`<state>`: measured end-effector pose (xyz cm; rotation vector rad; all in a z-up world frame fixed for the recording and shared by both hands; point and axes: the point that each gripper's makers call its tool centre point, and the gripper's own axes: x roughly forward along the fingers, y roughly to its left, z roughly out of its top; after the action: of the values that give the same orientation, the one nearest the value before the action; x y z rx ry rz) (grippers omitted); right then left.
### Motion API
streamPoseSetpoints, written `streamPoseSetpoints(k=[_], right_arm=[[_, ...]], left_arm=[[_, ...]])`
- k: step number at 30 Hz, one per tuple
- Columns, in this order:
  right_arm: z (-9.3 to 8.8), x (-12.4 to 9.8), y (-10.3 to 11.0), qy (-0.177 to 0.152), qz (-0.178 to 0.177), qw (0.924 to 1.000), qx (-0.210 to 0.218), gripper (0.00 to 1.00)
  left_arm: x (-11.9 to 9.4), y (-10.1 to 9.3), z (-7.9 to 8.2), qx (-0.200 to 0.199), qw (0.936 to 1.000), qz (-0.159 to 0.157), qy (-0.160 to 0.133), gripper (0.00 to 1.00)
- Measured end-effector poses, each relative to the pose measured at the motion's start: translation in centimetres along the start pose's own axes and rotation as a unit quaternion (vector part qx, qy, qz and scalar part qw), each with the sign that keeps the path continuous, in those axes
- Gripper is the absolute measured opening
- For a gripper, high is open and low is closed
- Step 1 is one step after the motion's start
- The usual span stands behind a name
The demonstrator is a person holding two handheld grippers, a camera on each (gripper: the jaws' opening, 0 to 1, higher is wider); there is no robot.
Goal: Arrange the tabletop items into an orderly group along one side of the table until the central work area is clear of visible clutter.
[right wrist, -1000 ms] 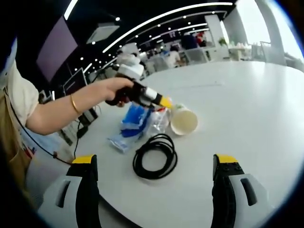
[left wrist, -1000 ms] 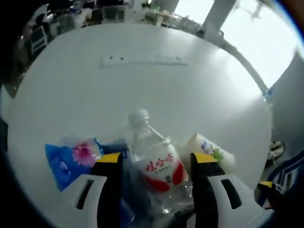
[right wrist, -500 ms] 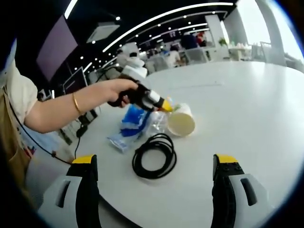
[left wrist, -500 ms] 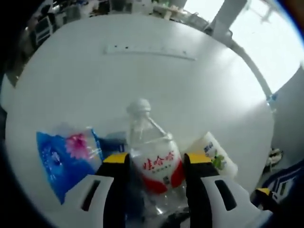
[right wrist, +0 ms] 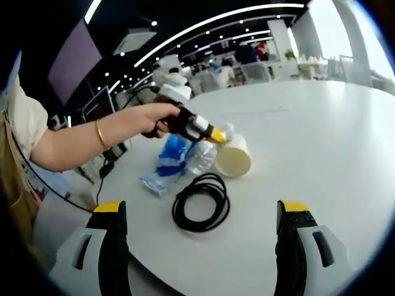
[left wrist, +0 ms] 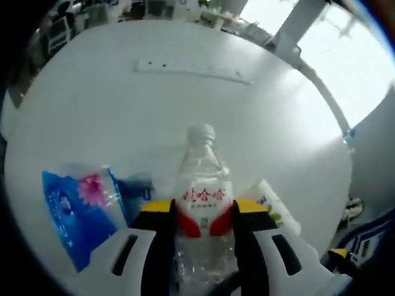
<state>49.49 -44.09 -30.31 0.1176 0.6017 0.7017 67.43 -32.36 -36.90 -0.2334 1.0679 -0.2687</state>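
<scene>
A clear plastic water bottle (left wrist: 203, 185) with a red label sits between the yellow-tipped jaws of my left gripper (left wrist: 197, 209), which is shut on its body; the cap points away from me. In the right gripper view a hand holds that left gripper (right wrist: 200, 129) over the bottle (right wrist: 199, 158). A blue tissue packet (left wrist: 74, 206) lies to the left of the bottle and a paper cup (left wrist: 275, 209) lies on its side to the right. My right gripper (right wrist: 200, 243) stands open above the white table (right wrist: 321, 142), with nothing between its fingers.
A black coiled cable (right wrist: 200, 203) lies just in front of my right gripper, near the cup (right wrist: 233, 159) and the blue packet (right wrist: 173, 151). A white power strip (left wrist: 192, 69) lies far across the table. Chairs and desks stand beyond the table's edge.
My left jaws have drawn in onto the bottle, and the bottle has swung from leaning left to pointing straight ahead. The right gripper has stayed still and open.
</scene>
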Motion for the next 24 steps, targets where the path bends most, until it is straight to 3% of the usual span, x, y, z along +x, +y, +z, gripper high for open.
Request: streamPoseSetpoints(k=[9,15,24], right_arm=[[0.4,0.1,0.4,-0.005,0.004,1.0000,0.001,1.00],[1.7,0.2,0.7,-0.013,0.008,0.9998,-0.010,1.00],[3.1,0.8,1.3,-0.026,0.019,0.9993,-0.019,1.00]], left_arm=[[-0.3,0.0,-0.2,0.006,0.9998,-0.005,-0.017,0.32],[-0.8,0.2,0.0,0.002,0.9995,-0.010,-0.029,0.32],[-2.4,0.2,1.5,0.011,0.9975,-0.014,-0.069,0.31]])
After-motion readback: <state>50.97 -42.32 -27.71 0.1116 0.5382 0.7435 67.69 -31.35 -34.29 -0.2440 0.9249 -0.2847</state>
